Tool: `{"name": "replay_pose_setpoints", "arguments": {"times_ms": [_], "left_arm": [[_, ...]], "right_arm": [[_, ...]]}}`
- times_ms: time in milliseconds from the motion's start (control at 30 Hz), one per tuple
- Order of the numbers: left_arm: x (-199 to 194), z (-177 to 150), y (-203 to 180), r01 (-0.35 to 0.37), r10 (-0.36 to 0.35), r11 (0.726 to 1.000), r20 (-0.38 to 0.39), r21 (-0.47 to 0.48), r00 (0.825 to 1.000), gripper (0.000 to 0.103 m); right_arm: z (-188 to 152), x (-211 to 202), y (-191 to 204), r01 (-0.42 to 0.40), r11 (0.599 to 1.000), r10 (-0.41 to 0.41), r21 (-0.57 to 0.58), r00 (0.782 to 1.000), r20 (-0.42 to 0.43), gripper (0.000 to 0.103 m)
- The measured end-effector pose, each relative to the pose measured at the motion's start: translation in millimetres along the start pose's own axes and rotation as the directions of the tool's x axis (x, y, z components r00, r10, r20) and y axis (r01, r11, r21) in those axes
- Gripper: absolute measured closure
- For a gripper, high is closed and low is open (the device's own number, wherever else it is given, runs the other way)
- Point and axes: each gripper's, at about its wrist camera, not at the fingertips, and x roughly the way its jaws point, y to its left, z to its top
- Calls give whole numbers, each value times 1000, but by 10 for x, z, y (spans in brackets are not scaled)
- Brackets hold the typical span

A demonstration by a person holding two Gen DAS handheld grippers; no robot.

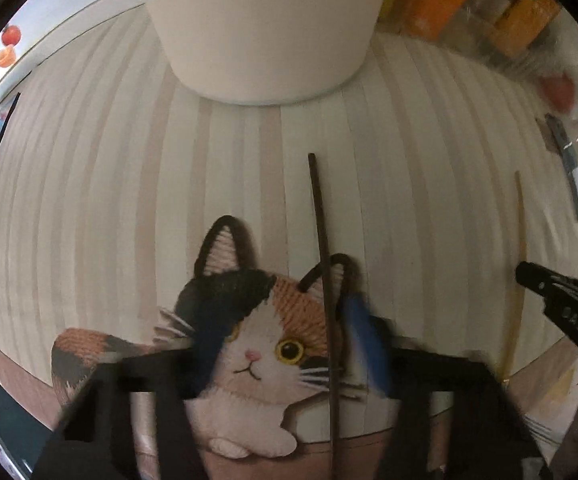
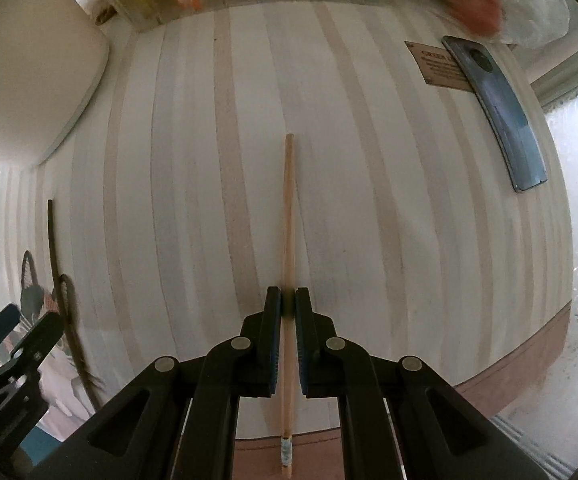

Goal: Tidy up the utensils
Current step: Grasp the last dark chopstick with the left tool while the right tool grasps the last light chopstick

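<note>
The white holder (image 1: 261,28) is standing at the far side of the striped desk (image 1: 89,184), probably waiting to take the chopsticks upright. The left claw (image 1: 289,344) is pointing down over the cat mat (image 1: 249,344), its blue pads blurred and standing apart on either side of the dark chopstick (image 1: 323,240); whether they are pressing it yet I cannot tell, though the straddle looks like lining up for a pinch along the stick's near half. That dark chopstick is lying partly on the mat and partly on the bare desk, pointing toward the holder. Further right, the right claw (image 2: 287,304) is closed narrowly on the pale chopstick (image 2: 288,200), gripping it toward the near end so the long front part is projecting ahead along the stripes. A phone (image 2: 497,112) is lying well apart at the right edge, out of the working path
</note>
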Motion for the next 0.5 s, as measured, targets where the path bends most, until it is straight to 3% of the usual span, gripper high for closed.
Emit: {"name": "replay_pose_setpoints", "arguments": {"times_ms": [33, 67, 233, 500], "left_arm": [[2, -2, -1, 8, -8, 1000, 11, 1, 1000, 80], [-1, -12, -10, 8, -8, 1000, 18, 9, 1000, 99], [-11, -2, 137, -24, 24, 1000, 34, 16, 999, 99], [-4, 13, 527, -38, 38, 999, 27, 13, 999, 99]], "right_arm": [[-30, -4, 8, 1, 1000, -1, 3, 1000, 1, 96], [-45, -7, 15, 2, 1000, -2, 5, 1000, 2, 96], [32, -108, 372, 13, 1000, -13, 0, 1000, 4, 96], [-54, -116, 851, -76, 994, 75, -76, 997, -21, 96]]}}
